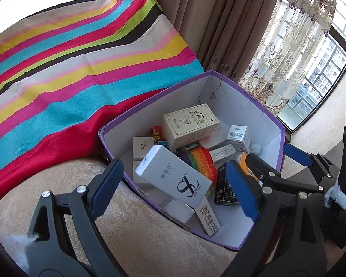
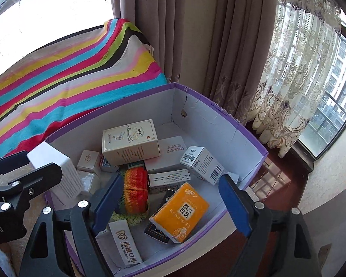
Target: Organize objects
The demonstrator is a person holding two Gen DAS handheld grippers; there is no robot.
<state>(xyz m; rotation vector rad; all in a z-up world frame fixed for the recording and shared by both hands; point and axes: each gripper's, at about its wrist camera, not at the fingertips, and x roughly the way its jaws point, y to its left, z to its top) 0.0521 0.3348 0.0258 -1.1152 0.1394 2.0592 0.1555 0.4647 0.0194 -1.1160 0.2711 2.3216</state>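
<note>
Presently listed, one purple-rimmed cardboard box (image 1: 272, 117), white inside, standing open on a beige cushioned seat (image 1: 131, 237), with a striped blanket (image 1: 80, 69) at its ten o'clock and brown curtains (image 1: 207, 23) at its twelve.

Contents, left wrist view: a cream carton (image 1: 190, 125) at the far end, tilted on other packs; a small white barcoded carton (image 1: 240, 137) at three o'clock of it; a rainbow-striped roll (image 1: 201, 161) at the centre; a black pack (image 1: 226, 189) at four o'clock of the roll; a narrow white dental-brand carton (image 1: 207, 217) against the near wall.

White carton with a black monogram (image 1: 175, 175): lying tilted over the near-left rim, between the fingers of the left tool (image 1: 174, 182), whose blue pads stand wide and clear of it, nothing gripped.

Right tool (image 2: 171, 202): jaws spread wide over the near half of the box, nothing gripped. Beneath it, right wrist view, an orange tissue pack (image 2: 180, 210) lies on the black pack, with the roll at its ten o'clock. Left tool also shows at nine o'clock in this view.
</note>
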